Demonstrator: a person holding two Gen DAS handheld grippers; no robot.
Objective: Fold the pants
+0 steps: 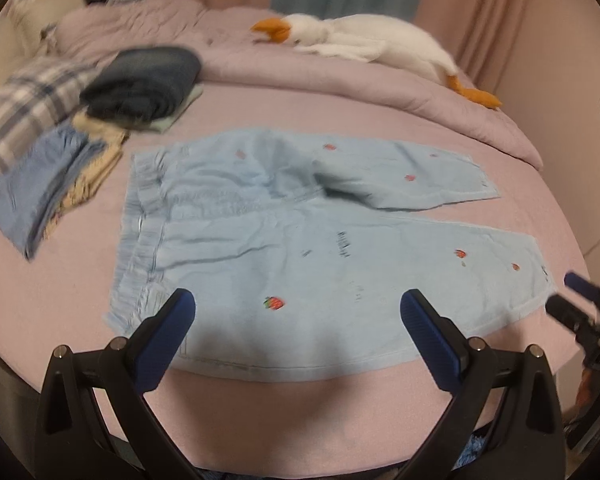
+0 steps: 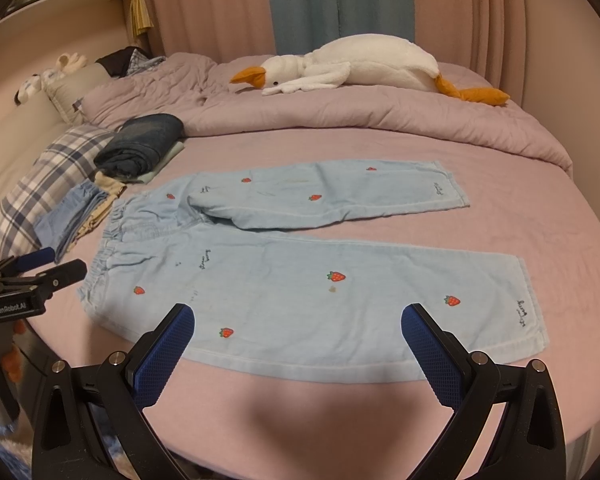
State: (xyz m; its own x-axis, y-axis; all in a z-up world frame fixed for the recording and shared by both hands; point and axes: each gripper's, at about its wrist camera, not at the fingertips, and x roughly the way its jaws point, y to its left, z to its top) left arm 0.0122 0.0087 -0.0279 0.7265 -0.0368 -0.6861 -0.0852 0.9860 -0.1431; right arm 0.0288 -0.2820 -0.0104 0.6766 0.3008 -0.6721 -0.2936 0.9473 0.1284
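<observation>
Bed [image 2: 540, 240] with pink sheet, filling both views. Lilac quilt [image 2: 340, 120] bunched along far side, carrying white plush goose [image 2: 360, 64] with orange beak and feet, lying on its side. Light blue pants [image 2: 300, 280] with strawberry print spread flat on sheet, unfolded, waistband toward left, both legs running right and splayed apart; far leg creased at crotch. Plaid pillow [image 2: 48, 184] at left edge of bed. Beside it, stack of folded clothes: dark denim piece [image 2: 144, 144] on top toward back, lighter blue folded piece [image 2: 72, 216] nearer front, just beyond waistband, not touching it as far as visible. Left hand-held gripper [image 1: 298, 308] above near edge of pants by waistband end, jaws spread wide, nothing between them. Right hand-held gripper [image 2: 298, 320] above near leg, jaws likewise spread wide, gripping nothing. Left-wrist view motion-blurred; fine detail there unreadable.
</observation>
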